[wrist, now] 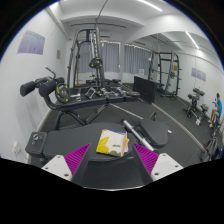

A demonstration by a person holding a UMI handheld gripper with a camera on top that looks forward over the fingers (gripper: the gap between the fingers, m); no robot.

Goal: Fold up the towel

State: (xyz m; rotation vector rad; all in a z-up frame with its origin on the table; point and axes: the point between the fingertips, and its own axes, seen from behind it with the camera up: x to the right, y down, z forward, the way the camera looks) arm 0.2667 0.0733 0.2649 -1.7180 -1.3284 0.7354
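Gripper (111,160) — fingers spread wide, pink pads (76,156) facing inward, nothing held. Towel: a small pale, yellowish folded-looking piece (112,143) lying on the dark surface (60,135) just ahead of the fingertips, roughly centred between them and turned slightly askew, its long axis hard to make out. Gym machines (85,70) well beyond — a short forward-and-down reach should meet the cloth
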